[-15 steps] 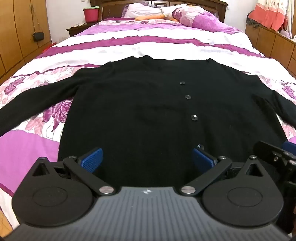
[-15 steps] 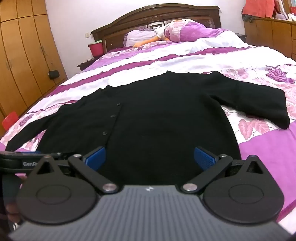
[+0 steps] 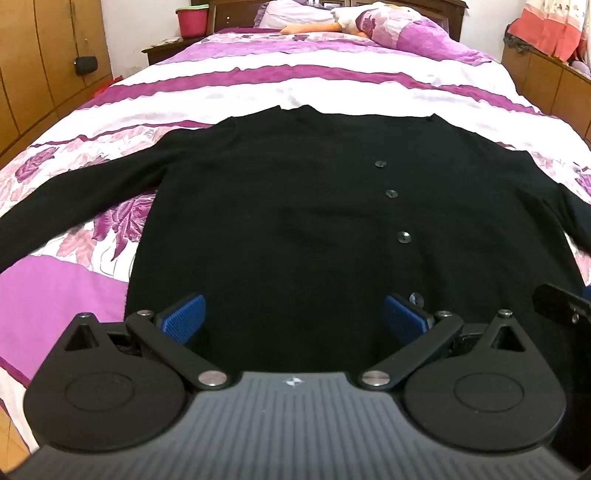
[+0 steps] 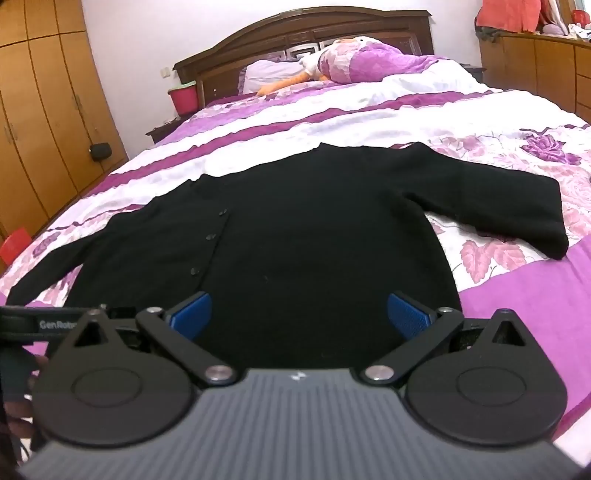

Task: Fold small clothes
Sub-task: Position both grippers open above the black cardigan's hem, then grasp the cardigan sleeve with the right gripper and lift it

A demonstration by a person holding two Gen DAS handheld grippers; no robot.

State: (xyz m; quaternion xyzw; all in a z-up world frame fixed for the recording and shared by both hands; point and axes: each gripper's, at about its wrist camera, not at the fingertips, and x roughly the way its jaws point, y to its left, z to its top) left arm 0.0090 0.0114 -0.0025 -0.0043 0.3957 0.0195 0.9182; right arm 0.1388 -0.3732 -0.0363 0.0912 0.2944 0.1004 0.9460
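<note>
A black buttoned cardigan lies flat and spread out on the bed, sleeves out to both sides, hem toward me. It also shows in the right wrist view. My left gripper is open and empty, just above the hem on the cardigan's left half. My right gripper is open and empty, over the hem on the right half. The right sleeve lies angled out on the bedspread. The left sleeve stretches to the left.
The bed has a purple and white floral bedspread. Pillows and a stuffed toy lie by the wooden headboard. A red bucket stands on the nightstand. Wooden wardrobes line the left; a dresser is on the right.
Both grippers have shifted slightly; the views are a little closer and lower over the cardigan's hem. The cardigan has not moved. Both grippers remain open.
</note>
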